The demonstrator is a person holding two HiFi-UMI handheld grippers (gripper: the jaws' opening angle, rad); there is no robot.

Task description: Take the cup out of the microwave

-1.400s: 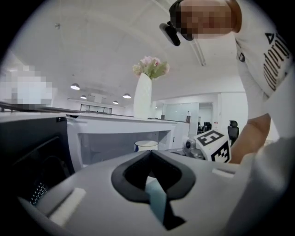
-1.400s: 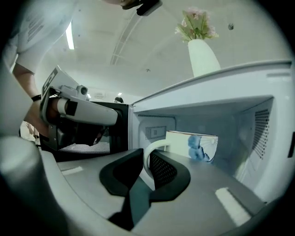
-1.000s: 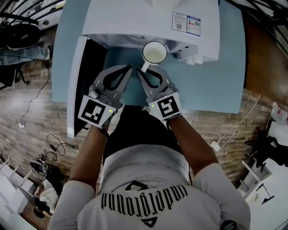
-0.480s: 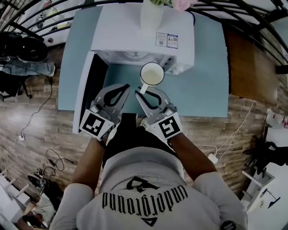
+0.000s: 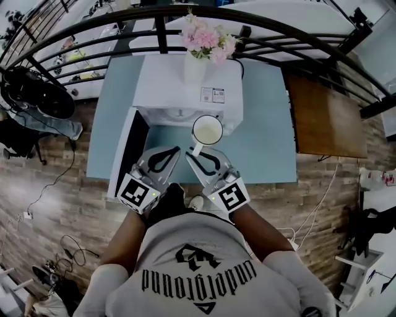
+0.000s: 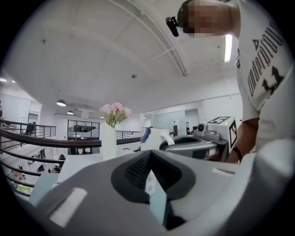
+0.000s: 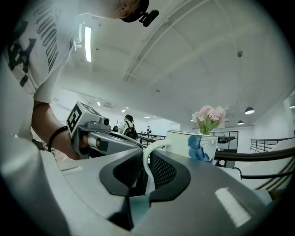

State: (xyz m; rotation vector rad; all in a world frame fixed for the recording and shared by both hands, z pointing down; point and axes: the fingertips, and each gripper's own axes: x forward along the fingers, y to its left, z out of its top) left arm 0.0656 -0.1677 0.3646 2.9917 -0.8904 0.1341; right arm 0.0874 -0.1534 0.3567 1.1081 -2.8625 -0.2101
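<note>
A white cup (image 5: pixel 207 131) with a blue pattern (image 7: pixel 196 144) hangs in the air just in front of the white microwave (image 5: pixel 185 86). My right gripper (image 5: pixel 193 152) is shut on its thin white handle (image 7: pixel 146 161), which sits pinched between the jaws. The right gripper view looks level past the cup to the room. Beside it on the left, my left gripper (image 5: pixel 177 150) is shut, with nothing between its jaws (image 6: pixel 150 177). From the left gripper view the cup (image 6: pixel 154 137) and the right gripper (image 6: pixel 196 146) show to the right.
The microwave door (image 5: pixel 127 158) stands open to the left over the light blue table (image 5: pixel 260 139). A white vase of pink flowers (image 5: pixel 198 52) stands on the microwave. A brown table (image 5: pixel 325 121) is at the right, a black railing (image 5: pixel 154 18) behind.
Both grippers have risen together, and the cup has gone up with the right one, clear of the microwave's opening. The head view has pulled back and now takes in the whole table.
</note>
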